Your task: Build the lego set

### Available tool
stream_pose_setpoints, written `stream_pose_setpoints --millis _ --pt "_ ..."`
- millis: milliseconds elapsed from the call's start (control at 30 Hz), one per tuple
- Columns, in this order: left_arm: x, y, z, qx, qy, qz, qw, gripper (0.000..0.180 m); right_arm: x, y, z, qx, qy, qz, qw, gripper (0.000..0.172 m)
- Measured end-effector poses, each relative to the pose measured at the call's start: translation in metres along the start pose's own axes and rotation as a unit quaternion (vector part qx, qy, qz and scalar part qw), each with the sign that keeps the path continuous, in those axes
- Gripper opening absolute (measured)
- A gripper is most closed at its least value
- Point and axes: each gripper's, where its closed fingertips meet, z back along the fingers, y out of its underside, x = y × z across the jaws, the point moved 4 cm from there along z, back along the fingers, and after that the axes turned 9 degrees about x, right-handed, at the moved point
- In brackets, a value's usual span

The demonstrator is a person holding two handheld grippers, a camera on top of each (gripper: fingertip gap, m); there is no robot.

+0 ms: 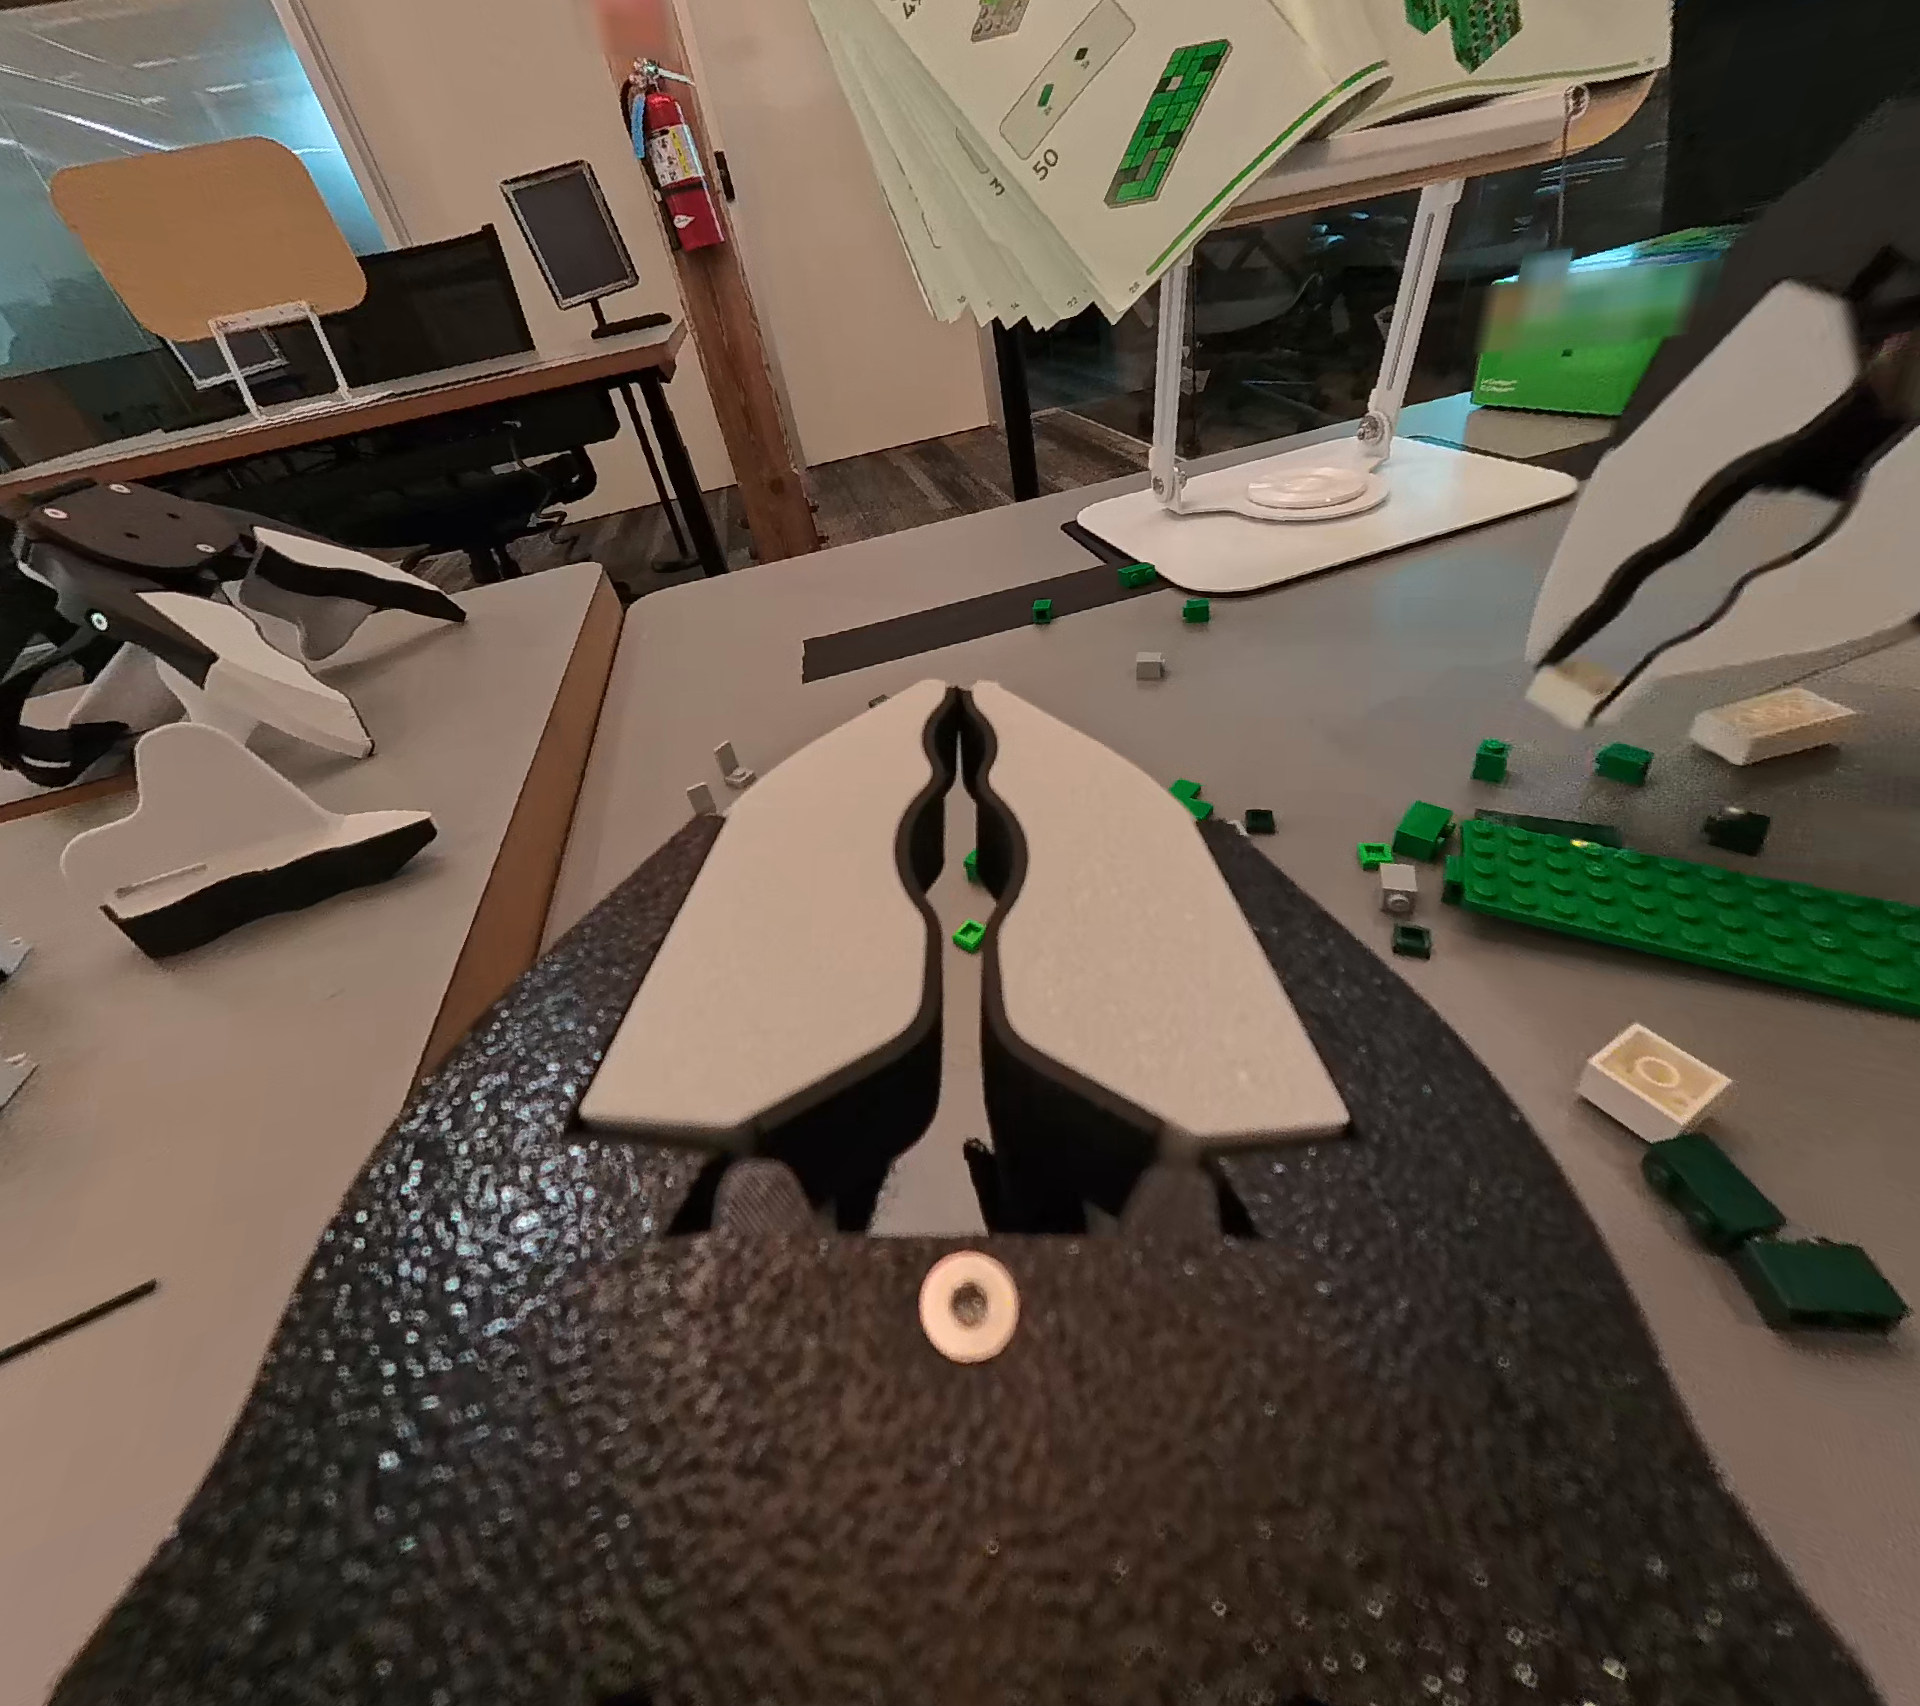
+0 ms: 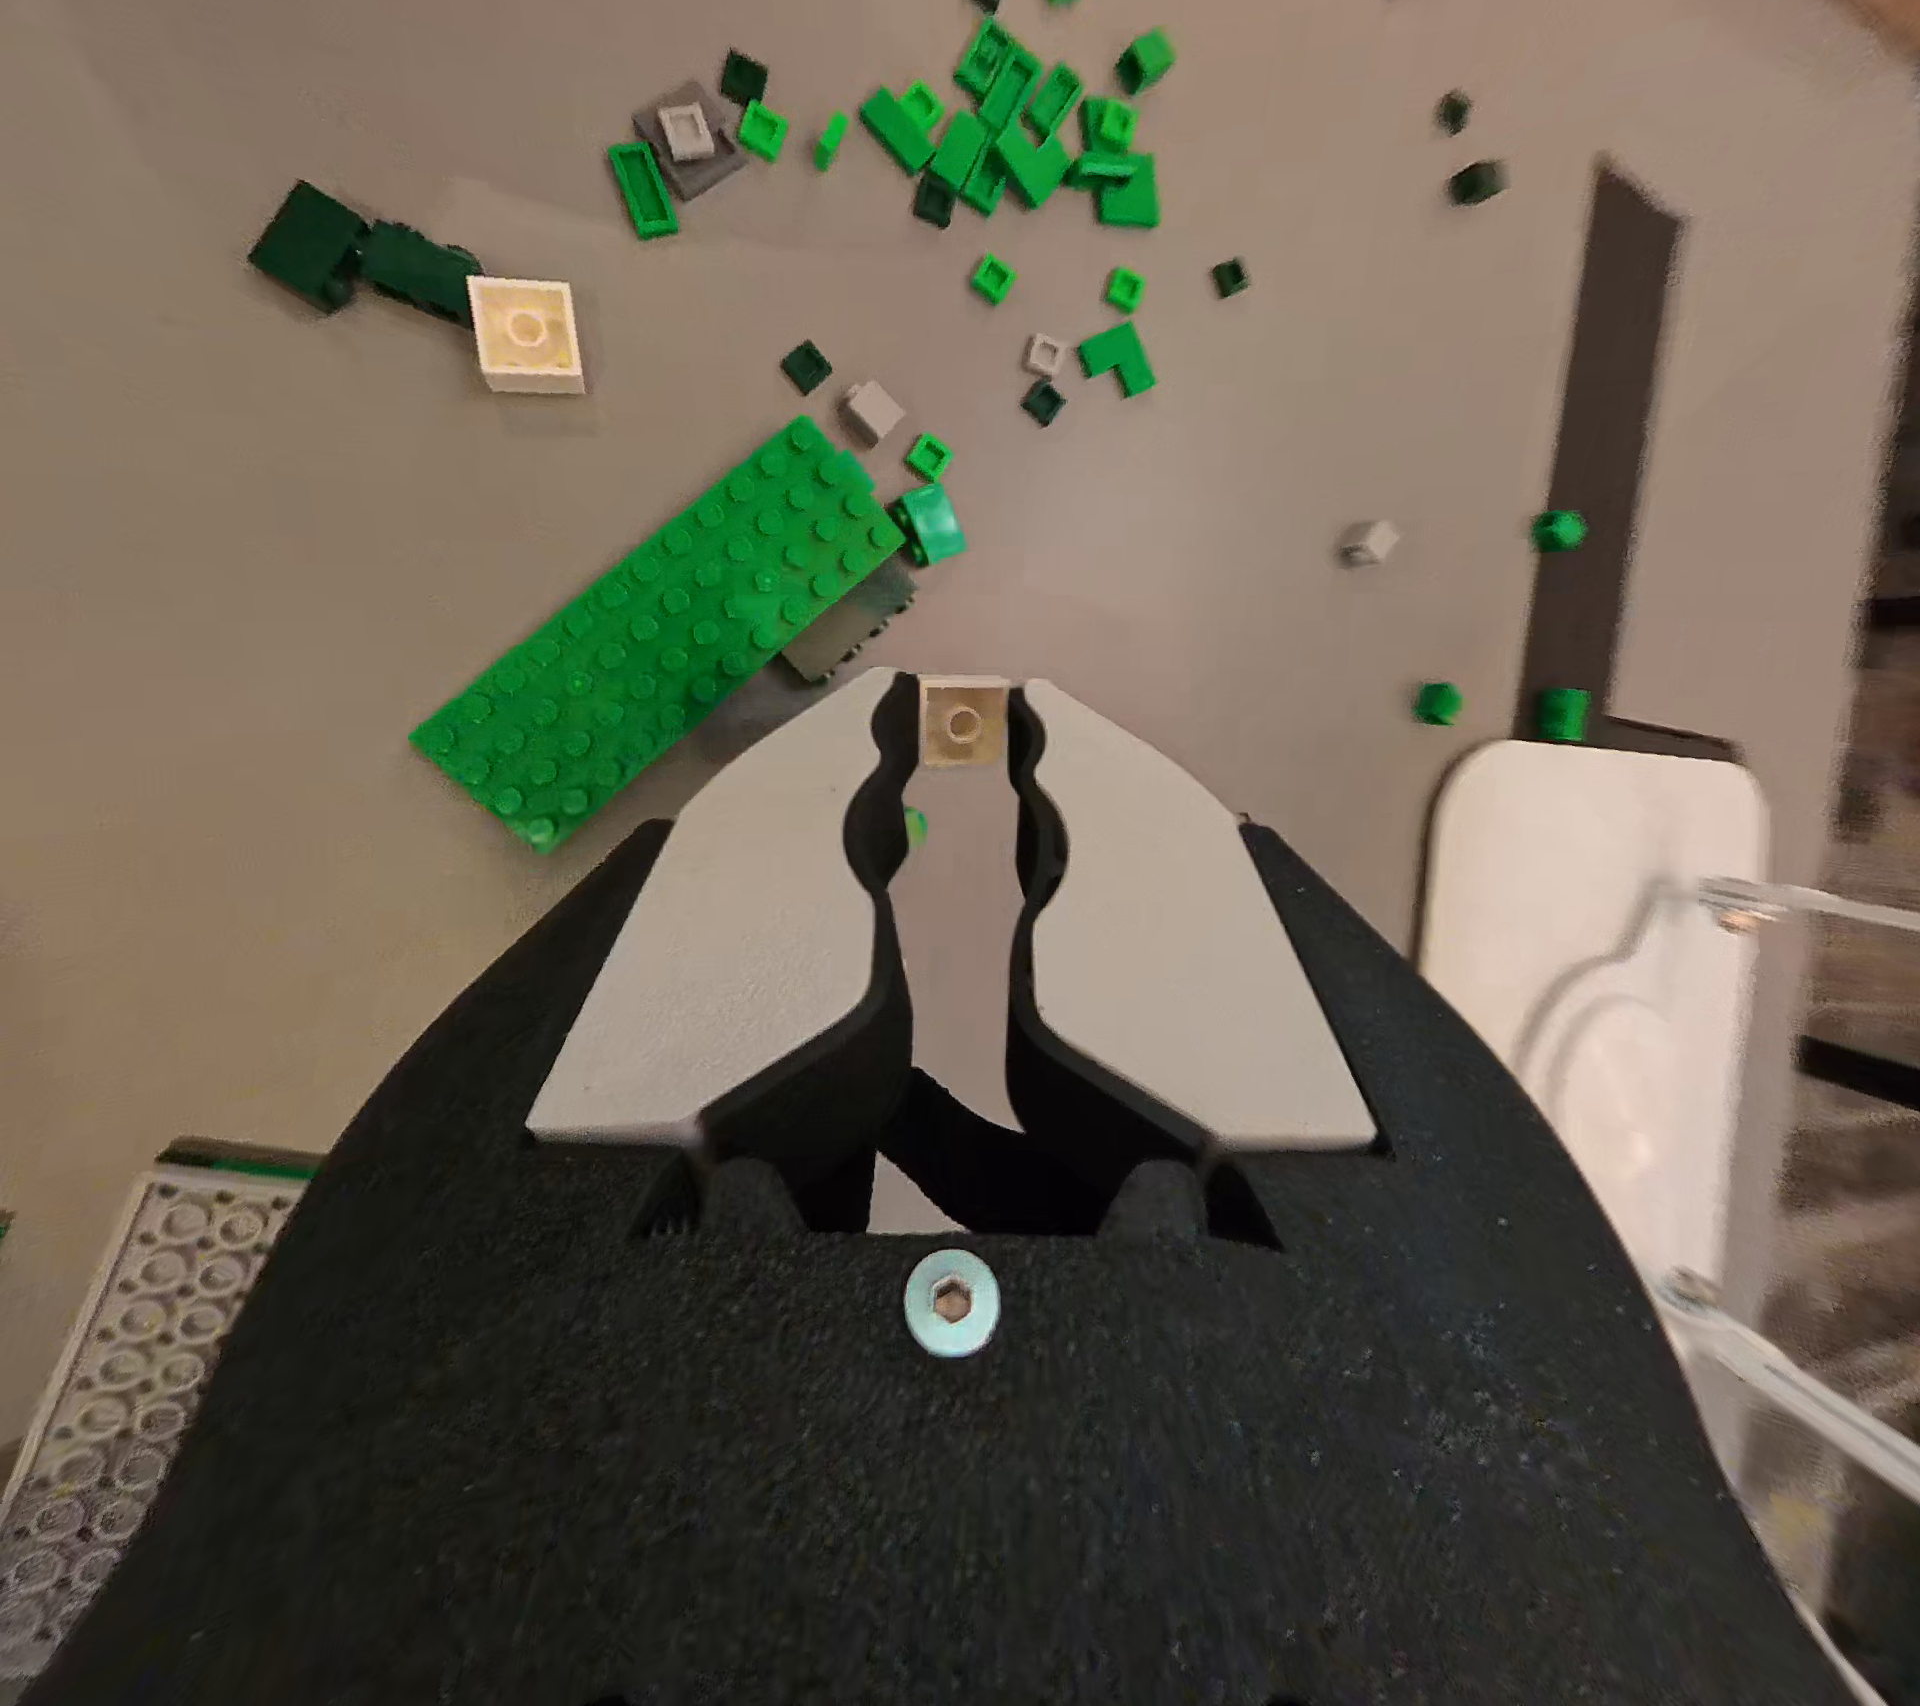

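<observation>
a small white brick (image 2: 964, 721) sits pinched at the very tips of the right gripper (image 2: 964, 700), lifted above the grey table (image 2: 260, 46), near the green studded plate (image 2: 644, 628). such a shallow tip hold could let it twist free. the left gripper (image 1: 958, 698) hovers pressed together, holding nothing.

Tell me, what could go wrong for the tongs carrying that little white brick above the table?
1. The right tongs pinch the white brick only at their very tips, above the table, so it might slip or twist out.
2. If dropped, it could land among the loose green pieces or on the green plate and scatter them.
3. The left tongs, shut on nothing, hover nearby; the two might bump.
</observation>
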Motion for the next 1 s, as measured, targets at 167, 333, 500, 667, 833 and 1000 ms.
stream_pose_setpoints --millis 167,333,500,667,833,1000 --pt "-0.01 -0.008 0.002 -0.014 0.004 -0.031 0.999 0.0 0.012 0.003 0.064 -0.08 0.207 0.058 0.973 0.016" --pt "-0.062 -0.032 0.012 -0.062 0.054 -0.157 0.984 0.0 0.049 0.01 0.128 -0.124 0.357 0.099 0.92 0.016" --pt "-0.159 -0.028 0.023 -0.048 0.278 -0.257 0.924 0.0 0.077 0.027 0.163 -0.173 0.362 0.067 0.914 0.015" --pt "-0.229 -0.007 0.035 0.049 0.451 -0.296 0.841 0.043 0.09 0.048 0.177 -0.215 0.319 0.016 0.923 0.016" --pt "-0.26 0.012 0.036 0.133 0.507 -0.332 0.784 0.047 0.11 0.068 0.171 -0.211 0.238 -0.005 0.948 0.016" --pt "-0.276 0.018 0.035 0.176 0.542 -0.336 0.75 0.047 0.132 0.089 0.159 -0.199 0.168 -0.036 0.965 0.016"
